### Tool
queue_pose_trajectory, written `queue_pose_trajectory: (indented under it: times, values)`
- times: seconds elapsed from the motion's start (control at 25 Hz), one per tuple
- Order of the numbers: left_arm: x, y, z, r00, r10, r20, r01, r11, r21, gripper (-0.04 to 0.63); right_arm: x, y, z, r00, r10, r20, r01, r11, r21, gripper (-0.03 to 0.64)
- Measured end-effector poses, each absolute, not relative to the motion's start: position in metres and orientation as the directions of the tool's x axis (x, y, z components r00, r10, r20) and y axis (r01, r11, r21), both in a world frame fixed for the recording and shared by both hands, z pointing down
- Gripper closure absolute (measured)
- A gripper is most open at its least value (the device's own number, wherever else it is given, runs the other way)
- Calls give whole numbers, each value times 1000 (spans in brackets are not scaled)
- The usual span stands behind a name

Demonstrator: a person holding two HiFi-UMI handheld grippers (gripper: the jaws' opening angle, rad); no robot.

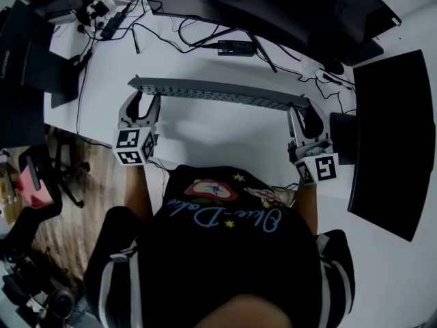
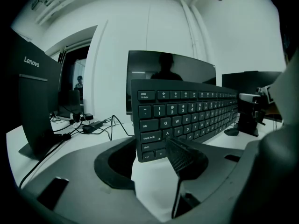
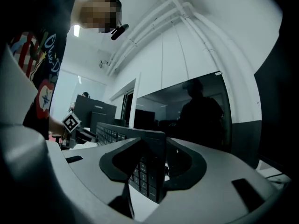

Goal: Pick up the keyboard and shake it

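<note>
Keyboard (image 1: 218,93) sits on edge, apparently clear of the desk (image 1: 225,134). We have left gripper (image 1: 141,101) and right gripper (image 1: 301,113) each clamped on one end, so shaking shouldn't twist it loose.

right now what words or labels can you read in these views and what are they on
"Lenovo": on the back of the monitor at the left of the left gripper view.
"esc", "tab", "caps lock", "shift": on the left-edge keys of the keyboard.
Script on the person's shirt, head view: upside down and too distorted to read surely.
</note>
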State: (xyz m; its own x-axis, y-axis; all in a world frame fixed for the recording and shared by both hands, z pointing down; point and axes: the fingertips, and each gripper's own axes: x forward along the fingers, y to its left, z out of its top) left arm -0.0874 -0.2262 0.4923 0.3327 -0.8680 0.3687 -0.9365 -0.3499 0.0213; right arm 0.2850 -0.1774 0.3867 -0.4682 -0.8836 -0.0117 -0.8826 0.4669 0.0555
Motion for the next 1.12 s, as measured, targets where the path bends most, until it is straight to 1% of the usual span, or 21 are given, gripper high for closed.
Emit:
queue_pose_trajectory:
  times: [0.64,1.12]
  values:
    - [-82,-218,556,341,-760,553,-919,-393,28,413,297,-182,473,-437,-870,226,-897,407,-171,469]
    - [-74,-221,584,344,-686,641,-905,-425,30,413,307,-186,519,-419,-835,357,-901,335,-276,469]
